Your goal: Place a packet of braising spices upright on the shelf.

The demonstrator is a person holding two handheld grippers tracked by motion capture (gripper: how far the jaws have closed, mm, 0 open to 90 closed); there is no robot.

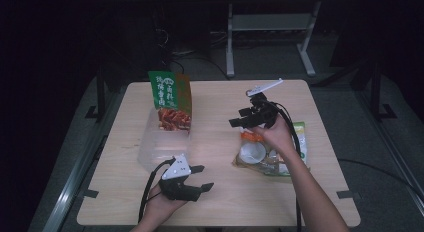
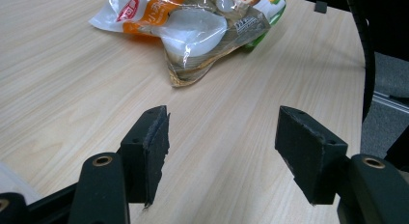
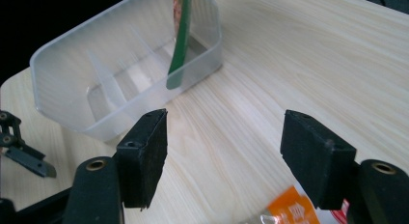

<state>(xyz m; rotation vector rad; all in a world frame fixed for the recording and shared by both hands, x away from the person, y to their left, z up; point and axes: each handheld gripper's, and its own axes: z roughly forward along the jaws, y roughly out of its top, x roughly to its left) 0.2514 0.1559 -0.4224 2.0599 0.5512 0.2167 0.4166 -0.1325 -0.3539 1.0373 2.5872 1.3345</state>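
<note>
A clear plastic bin (image 1: pixel 159 144) sits on the left half of the table, with a green and red snack bag (image 1: pixel 170 99) standing upright at its far end. On the right lies a pile of snack bags (image 1: pixel 272 153). My left gripper (image 1: pixel 201 177) rests low near the front edge, just in front of the bin, open and empty, and it points toward the pile (image 2: pixel 193 31). My right gripper (image 1: pixel 243 120) hovers above the pile's far-left end, open with nothing between its jaws, facing the bin (image 3: pixel 72 79) and the bag's green edge (image 3: pixel 181 45).
The light wooden table (image 1: pixel 225 202) has bare surface between the bin and the pile. An orange bag corner (image 3: pixel 289 209) lies right under the right gripper. Black cables trail from both grippers. Dark floor and a metal frame (image 1: pixel 270 27) lie beyond the table.
</note>
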